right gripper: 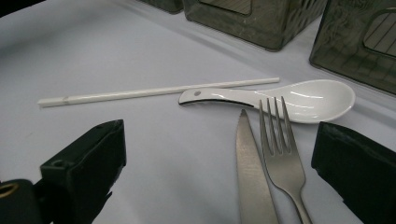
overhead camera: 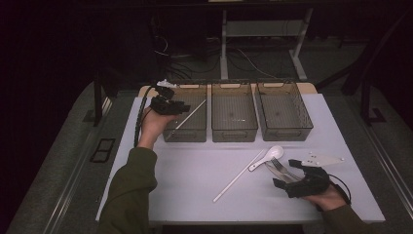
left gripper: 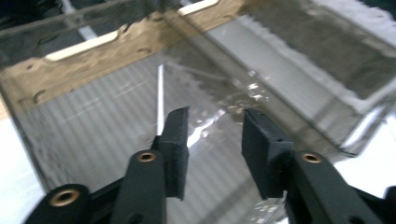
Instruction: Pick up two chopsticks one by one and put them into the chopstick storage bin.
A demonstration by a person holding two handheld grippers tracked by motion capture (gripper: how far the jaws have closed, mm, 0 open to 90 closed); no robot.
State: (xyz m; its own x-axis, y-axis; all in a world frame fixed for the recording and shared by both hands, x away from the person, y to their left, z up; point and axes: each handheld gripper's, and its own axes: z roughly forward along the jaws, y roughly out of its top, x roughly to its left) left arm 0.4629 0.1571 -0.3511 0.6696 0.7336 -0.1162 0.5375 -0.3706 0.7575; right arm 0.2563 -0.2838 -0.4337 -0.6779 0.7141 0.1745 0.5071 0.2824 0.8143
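My left gripper (overhead camera: 174, 108) hovers over the left of three clear bins (overhead camera: 185, 134), its jaws apart with nothing between the pads. A white chopstick (overhead camera: 191, 114) lies slanted inside that bin; in the left gripper view the chopstick (left gripper: 160, 95) runs away from the tip of the left pad of my left gripper (left gripper: 212, 135). My right gripper (overhead camera: 286, 174) rests open low over the table at the front right. Ahead of my right gripper (right gripper: 219, 154) lie a knife (right gripper: 250, 177), a fork (right gripper: 280, 154), a white spoon (right gripper: 308, 98) and a second white chopstick (right gripper: 154, 92).
The middle bin (overhead camera: 234, 133) and right bin (overhead camera: 287, 133) stand side by side at the back of the white table mat (overhead camera: 185, 185). The loose chopstick (overhead camera: 237, 177) lies diagonally mid-table, left of the spoon (overhead camera: 269, 156). Dark floor and table legs lie beyond.
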